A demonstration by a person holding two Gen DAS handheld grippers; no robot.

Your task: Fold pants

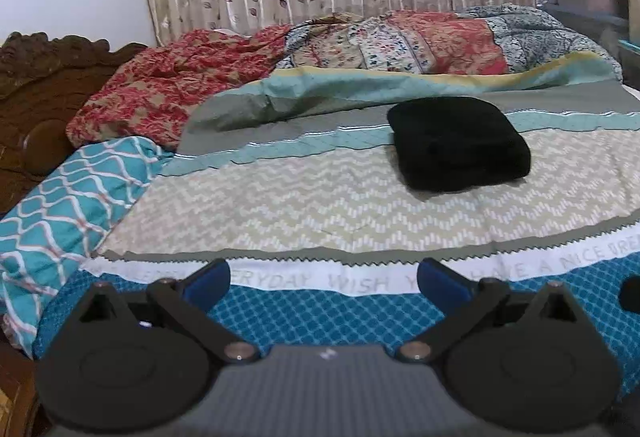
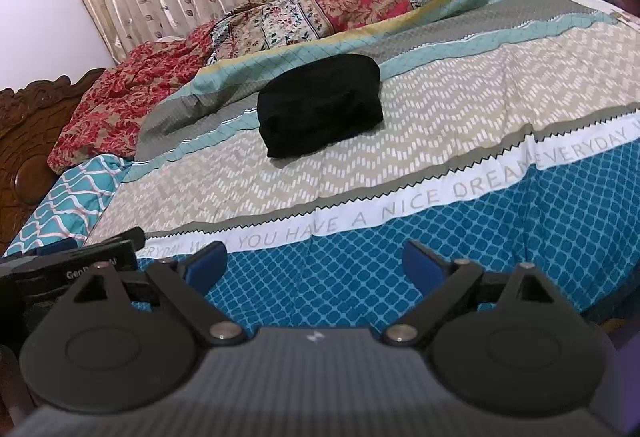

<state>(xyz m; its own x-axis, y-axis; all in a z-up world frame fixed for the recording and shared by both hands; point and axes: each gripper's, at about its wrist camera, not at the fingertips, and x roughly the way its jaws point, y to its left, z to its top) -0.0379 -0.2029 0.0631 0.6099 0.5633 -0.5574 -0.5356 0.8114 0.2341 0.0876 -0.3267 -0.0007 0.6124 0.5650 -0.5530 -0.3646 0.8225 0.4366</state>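
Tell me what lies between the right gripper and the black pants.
Only patterned bedspread between the right gripper and the folded black pants; the right wrist view shows it.

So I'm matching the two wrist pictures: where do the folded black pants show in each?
Left wrist: folded black pants lie right of centre, on the bedspread's grey and teal bands.
Right wrist: folded black pants lie just left of centre, on the same bands.
Shared landmark: the white lettered strip, nearer the camera than the pants.

Ahead of the left hand-held gripper [image 1: 322,283], matt black plastic with blue pads, the pants [image 1: 458,143] look soft, matt cloth. The bedspread [image 1: 320,197] beneath is printed cloth; the headboard [image 1: 36,89] to its left is carved, glossy wood.
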